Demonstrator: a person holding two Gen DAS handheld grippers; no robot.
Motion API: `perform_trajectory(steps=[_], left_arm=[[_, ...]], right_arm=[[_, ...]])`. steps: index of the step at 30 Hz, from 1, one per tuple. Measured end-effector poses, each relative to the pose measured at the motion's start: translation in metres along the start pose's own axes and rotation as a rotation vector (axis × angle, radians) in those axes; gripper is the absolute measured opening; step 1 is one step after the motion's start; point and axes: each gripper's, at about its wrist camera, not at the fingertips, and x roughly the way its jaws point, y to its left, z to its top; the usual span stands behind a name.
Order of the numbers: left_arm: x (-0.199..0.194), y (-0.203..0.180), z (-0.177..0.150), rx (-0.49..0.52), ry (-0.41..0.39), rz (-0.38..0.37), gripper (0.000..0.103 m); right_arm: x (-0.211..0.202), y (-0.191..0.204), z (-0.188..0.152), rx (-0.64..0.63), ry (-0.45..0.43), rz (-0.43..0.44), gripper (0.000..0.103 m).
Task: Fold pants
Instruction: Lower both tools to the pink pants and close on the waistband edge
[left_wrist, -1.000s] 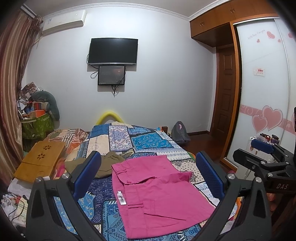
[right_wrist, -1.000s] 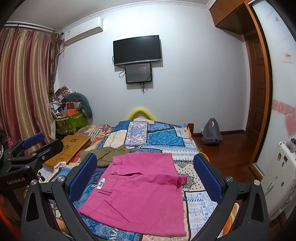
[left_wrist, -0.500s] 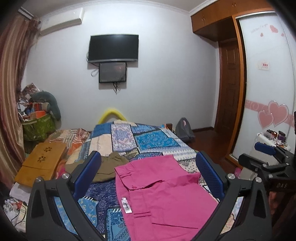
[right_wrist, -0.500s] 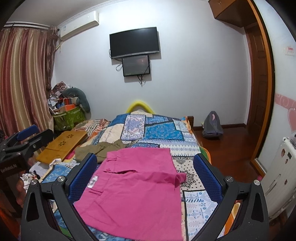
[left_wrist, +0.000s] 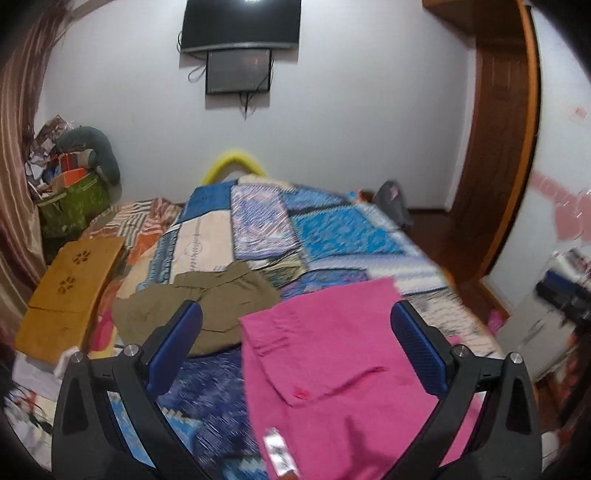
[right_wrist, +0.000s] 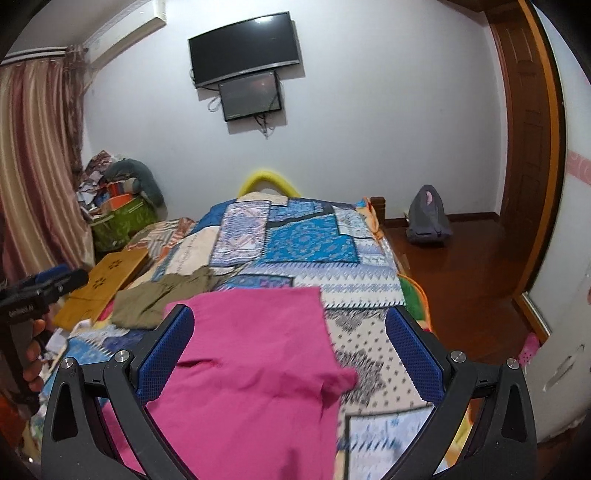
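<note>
Pink pants (left_wrist: 343, 373) lie flat and partly folded on the patchwork bed cover (left_wrist: 325, 229), with a white label (left_wrist: 279, 452) near their front left edge. They also show in the right wrist view (right_wrist: 251, 369). My left gripper (left_wrist: 295, 347) is open and empty above the pants' left side. My right gripper (right_wrist: 290, 350) is open and empty above the pants' right side. The left gripper's body (right_wrist: 33, 295) shows at the left edge of the right wrist view.
Olive-brown shorts (left_wrist: 199, 306) lie on the bed to the left of the pink pants. A wooden lap table (left_wrist: 70, 284) rests at the bed's left. A cluttered green box (left_wrist: 74, 206) stands by the curtain. A grey bag (right_wrist: 426, 218) sits on the wooden floor at the right.
Both grippers have dropped closer to the bed and moved forward over the pink pants. The pants lie as before. Both grippers stay open.
</note>
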Motion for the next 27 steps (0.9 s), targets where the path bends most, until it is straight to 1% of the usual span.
perform_trajectory(steps=[2,4,6,7,8,10,12,13,14,16,17,18,19,20,22,24,26,27], left_arm=[[0.021,0.002,0.001,0.030,0.019,0.019,0.103],[0.048,0.006,0.003,0.052,0.044,0.008,0.103],[0.069,0.010,0.002,0.057,0.062,0.005,0.103],[0.080,0.011,0.002,0.064,0.081,0.017,0.103],[0.092,0.013,0.001,0.076,0.109,0.030,0.103],[0.121,0.019,-0.004,0.098,0.166,0.030,0.103],[0.139,0.028,-0.010,0.089,0.198,0.036,0.102],[0.147,0.031,-0.013,0.085,0.212,0.034,0.095],[0.156,0.034,-0.016,0.082,0.229,0.034,0.086],[0.176,0.043,-0.023,0.080,0.273,0.032,0.077],[0.180,0.045,-0.026,0.075,0.283,0.031,0.074],[0.189,0.049,-0.030,0.062,0.300,0.026,0.073],[0.195,0.053,-0.033,0.051,0.316,0.018,0.069],[0.201,0.057,-0.036,0.038,0.334,0.012,0.063],[0.213,0.065,-0.041,0.017,0.364,0.009,0.057],[0.224,0.071,-0.049,-0.006,0.394,-0.006,0.054],[0.230,0.073,-0.053,-0.018,0.409,-0.019,0.049],[0.234,0.073,-0.055,-0.015,0.414,-0.022,0.048]], right_arm=[[0.015,-0.002,0.004,-0.024,0.002,-0.023,0.103],[0.033,-0.005,0.008,-0.052,0.013,-0.044,0.103],[0.054,-0.007,0.012,-0.078,0.036,-0.048,0.103],[0.067,-0.007,0.012,-0.092,0.053,-0.049,0.103],[0.077,-0.008,0.012,-0.103,0.067,-0.039,0.103],[0.096,-0.012,0.011,-0.118,0.098,-0.024,0.103],[0.117,-0.013,0.007,-0.134,0.136,-0.007,0.100],[0.126,-0.015,0.007,-0.141,0.150,-0.005,0.099],[0.135,-0.016,0.005,-0.149,0.169,-0.003,0.098],[0.154,-0.021,0.004,-0.165,0.203,0.002,0.094],[0.163,-0.024,0.004,-0.172,0.216,0.002,0.092],[0.173,-0.026,0.005,-0.178,0.231,0.005,0.088],[0.182,-0.028,0.003,-0.180,0.256,0.018,0.083],[0.193,-0.030,0.004,-0.181,0.254,0.039,0.081],[0.208,-0.034,0.003,-0.169,0.290,0.054,0.072],[0.222,-0.037,0.001,-0.170,0.341,0.068,0.069],[0.236,-0.035,0.001,-0.183,0.352,0.066,0.068],[0.240,-0.034,-0.001,-0.195,0.358,0.060,0.068]])
